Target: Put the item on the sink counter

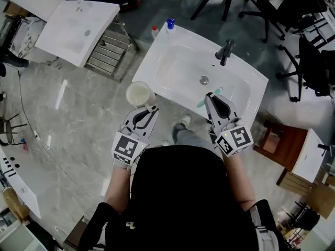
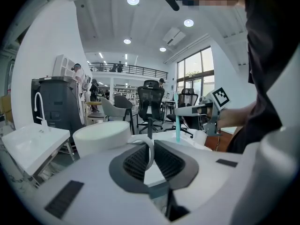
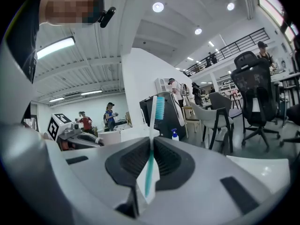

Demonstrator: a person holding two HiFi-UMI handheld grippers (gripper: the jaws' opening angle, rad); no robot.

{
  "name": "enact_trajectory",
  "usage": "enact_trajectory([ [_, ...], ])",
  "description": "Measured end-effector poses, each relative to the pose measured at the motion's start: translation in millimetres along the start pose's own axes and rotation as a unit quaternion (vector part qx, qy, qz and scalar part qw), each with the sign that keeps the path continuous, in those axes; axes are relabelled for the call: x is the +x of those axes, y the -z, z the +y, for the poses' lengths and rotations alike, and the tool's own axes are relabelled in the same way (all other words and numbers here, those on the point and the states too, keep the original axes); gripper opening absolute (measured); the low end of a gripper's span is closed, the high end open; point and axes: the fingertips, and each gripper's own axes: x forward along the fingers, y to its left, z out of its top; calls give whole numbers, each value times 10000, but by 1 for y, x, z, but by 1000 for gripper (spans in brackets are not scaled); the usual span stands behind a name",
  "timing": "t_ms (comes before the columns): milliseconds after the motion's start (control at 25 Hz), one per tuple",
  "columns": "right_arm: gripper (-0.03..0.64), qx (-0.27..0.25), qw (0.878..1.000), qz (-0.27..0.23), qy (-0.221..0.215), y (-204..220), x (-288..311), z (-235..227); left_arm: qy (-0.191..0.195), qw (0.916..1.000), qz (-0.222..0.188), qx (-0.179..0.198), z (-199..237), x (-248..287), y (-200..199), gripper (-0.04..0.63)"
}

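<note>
Nothing has been set down yet, so the task looks to be at its carrying stage. The left gripper (image 1: pixel 148 110) is clenched on the looped handle of a white ceramic mug (image 1: pixel 139 94), which hangs just off the near-left corner of the white rectangular ceramic sink (image 1: pixel 250 88), over the floor rather than over the rim. The right gripper (image 1: pixel 211 95) is clamped tight on a slim teal-and-white plastic toothbrush (image 1: pixel 201 103), held crosswise above the sink's near edge, on the near side of the drain. In the right gripper view the brush stands bristles-up between the pads.

What is left, I judge, is the whole placing – bring each item over a flat part of the sink's rim, lower it, then let go.
</note>
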Motion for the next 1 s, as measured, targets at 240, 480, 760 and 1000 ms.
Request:
enact_trajectory([
  [240,46,116,9999,-11,-69,-4,20,-30,-98,9999,62,-3,19,34,-10,44],
  [480,46,125,9998,-56,-135,-11,34,-43,-128,9998,154,-13,33,54,-10,44],
  [760,46,137,9999,-20,87,-16,43,-57,63,9998,189,-48,53,82,-13,44],
  [1000,46,222,9985,61,501,-16,58,-68,519,9984,227,-53,75,105,-14,44],
])
